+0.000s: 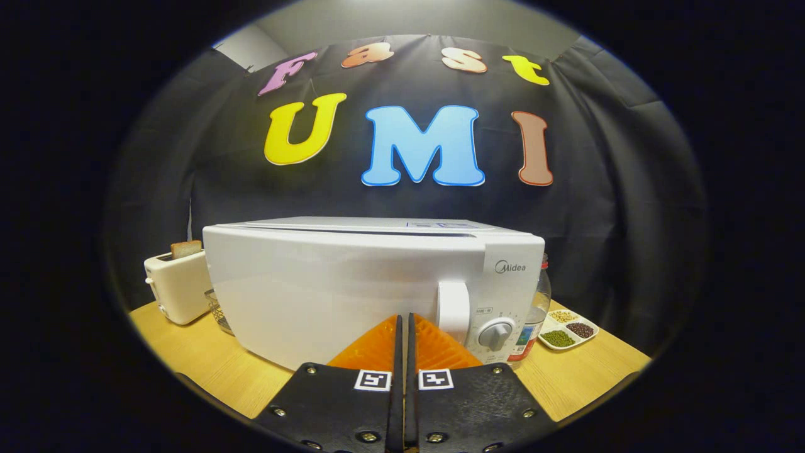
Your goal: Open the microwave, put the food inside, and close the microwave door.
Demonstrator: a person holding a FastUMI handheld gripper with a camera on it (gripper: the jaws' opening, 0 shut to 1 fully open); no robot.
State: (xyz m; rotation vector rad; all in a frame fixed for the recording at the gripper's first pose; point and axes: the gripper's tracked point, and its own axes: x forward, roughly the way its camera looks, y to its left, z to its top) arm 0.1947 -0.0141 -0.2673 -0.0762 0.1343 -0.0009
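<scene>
Facing microwave (352, 289), gripper (403, 322) closed, empty

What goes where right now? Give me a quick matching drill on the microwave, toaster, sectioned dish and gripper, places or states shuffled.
Things:
1. microwave
2. toaster
3. sectioned dish
4. gripper

Places or states:
A. far side of the bottle, holding beans and grains
B. fingers together, nothing between them
C. door closed, just ahead of the fingers
D. beside the microwave's hinge end, bread sticking up

Pairs: 1-C, 2-D, 3-A, 4-B
</scene>
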